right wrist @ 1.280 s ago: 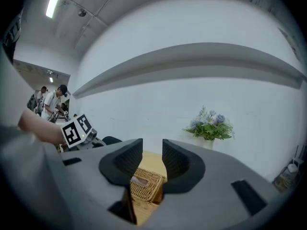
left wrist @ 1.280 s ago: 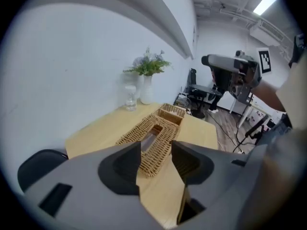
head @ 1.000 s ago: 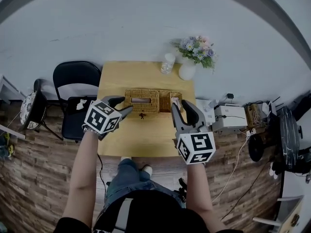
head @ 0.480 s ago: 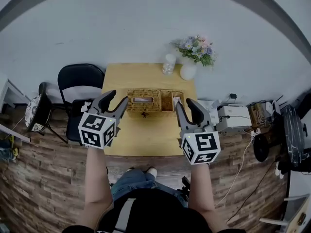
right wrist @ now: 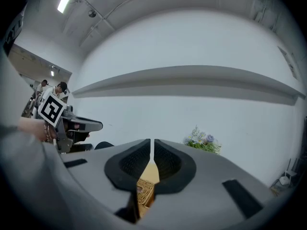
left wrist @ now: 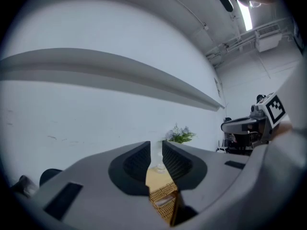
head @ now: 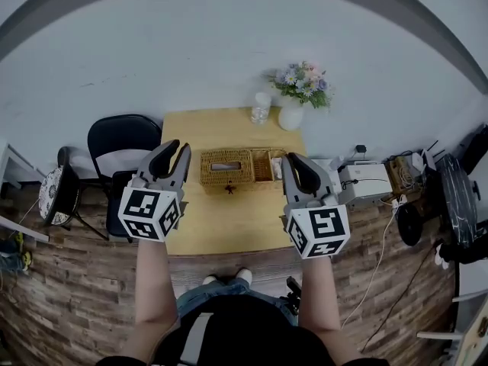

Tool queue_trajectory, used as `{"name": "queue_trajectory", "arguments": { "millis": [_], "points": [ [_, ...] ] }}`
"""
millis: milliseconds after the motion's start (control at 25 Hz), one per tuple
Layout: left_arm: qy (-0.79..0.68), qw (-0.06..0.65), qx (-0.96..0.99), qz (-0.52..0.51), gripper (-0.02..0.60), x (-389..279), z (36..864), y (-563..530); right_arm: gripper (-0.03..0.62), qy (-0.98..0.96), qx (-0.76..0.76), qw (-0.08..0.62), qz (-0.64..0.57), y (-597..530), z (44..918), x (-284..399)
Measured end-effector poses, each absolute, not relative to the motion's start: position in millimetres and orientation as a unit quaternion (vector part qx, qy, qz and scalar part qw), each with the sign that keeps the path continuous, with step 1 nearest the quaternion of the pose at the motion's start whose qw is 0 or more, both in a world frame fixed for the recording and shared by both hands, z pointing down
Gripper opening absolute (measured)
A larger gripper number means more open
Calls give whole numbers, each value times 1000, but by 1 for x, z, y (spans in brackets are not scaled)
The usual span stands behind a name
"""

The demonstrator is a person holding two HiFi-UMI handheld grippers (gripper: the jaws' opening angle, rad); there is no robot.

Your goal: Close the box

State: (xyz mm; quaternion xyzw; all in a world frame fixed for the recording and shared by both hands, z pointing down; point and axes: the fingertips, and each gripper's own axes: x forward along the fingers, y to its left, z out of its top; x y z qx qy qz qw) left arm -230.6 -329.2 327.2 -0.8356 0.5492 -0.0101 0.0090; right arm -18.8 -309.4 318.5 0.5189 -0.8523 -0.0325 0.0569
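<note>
A woven wicker box (head: 226, 166) lies across the middle of the wooden table (head: 229, 223), with a slot in its top and a smaller compartment (head: 267, 164) at its right end. My left gripper (head: 180, 148) hangs above the table's left edge, apart from the box. Its jaws are closing with a narrow gap and nothing between them (left wrist: 156, 145). My right gripper (head: 294, 160) hovers off the box's right end, closing too, its pads almost together and empty (right wrist: 150, 142). The box shows low between the jaws in both gripper views (left wrist: 163, 199) (right wrist: 143, 190).
A white vase of flowers (head: 293, 107) and a clear jar (head: 261, 104) stand at the table's far edge. A black chair (head: 122, 147) sits left of the table. A white device (head: 366, 180) and cables lie on the floor to the right.
Both grippers have drawn back from the ends of the box toward the person, and their jaws have narrowed. The box has not moved.
</note>
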Motion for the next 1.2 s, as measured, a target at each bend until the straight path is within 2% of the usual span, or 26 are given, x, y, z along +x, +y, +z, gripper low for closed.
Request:
{"name": "queue_trajectory", "arguments": {
  "millis": [120, 1200],
  "points": [
    [557, 28, -830, 11, 12, -238, 314, -328, 20, -853, 519, 55, -32, -309, 313, -24],
    [547, 116, -829, 19, 11, -235, 265, -321, 14, -839, 533, 48, -94, -303, 278, -39]
  ]
}}
